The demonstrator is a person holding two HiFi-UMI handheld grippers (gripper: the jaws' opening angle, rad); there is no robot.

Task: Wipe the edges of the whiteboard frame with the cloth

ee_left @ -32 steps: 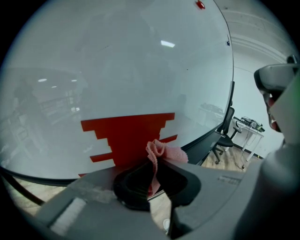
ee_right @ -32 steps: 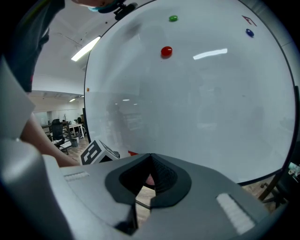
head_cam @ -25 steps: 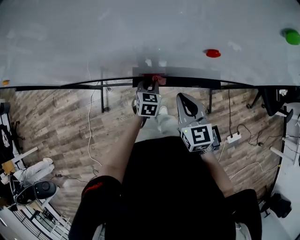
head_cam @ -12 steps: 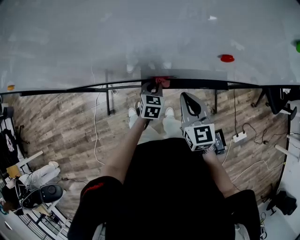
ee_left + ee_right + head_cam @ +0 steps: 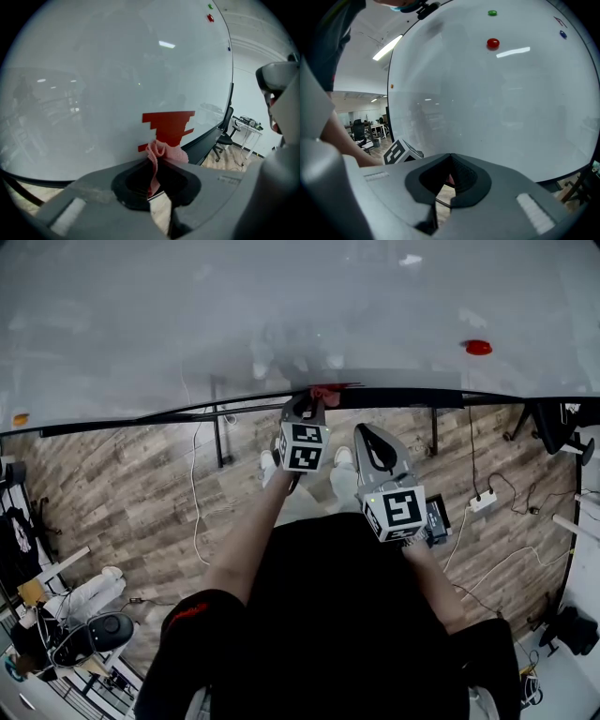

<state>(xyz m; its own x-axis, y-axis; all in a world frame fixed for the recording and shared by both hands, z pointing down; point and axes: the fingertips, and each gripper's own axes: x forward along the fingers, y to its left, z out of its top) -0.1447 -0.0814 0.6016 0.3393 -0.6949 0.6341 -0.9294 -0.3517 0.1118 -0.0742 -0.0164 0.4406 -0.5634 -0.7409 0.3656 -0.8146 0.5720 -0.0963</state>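
The whiteboard (image 5: 281,306) fills the top of the head view, and its black bottom frame edge (image 5: 141,418) runs across below it. A pink cloth (image 5: 324,395) is pressed against that edge, and my left gripper (image 5: 305,402) is shut on it. In the left gripper view the cloth (image 5: 161,151) bunches out between the jaws of the left gripper (image 5: 152,161), touching the board just above the frame (image 5: 208,139). My right gripper (image 5: 367,431) hangs shut and empty just right of the left one, below the frame. In its own view the right gripper (image 5: 450,157) faces the board (image 5: 497,103).
A red magnet (image 5: 478,347) sticks to the board at the right; the right gripper view also shows a red magnet (image 5: 492,43) and a green magnet (image 5: 492,12). An orange dot (image 5: 21,418) sits at the far left. Cables and a power strip (image 5: 484,502) lie on the wood floor.
The left gripper has slid the cloth leftward along the bottom frame edge: the red magnet now lies farther to its right. The right gripper stayed shut beside it.
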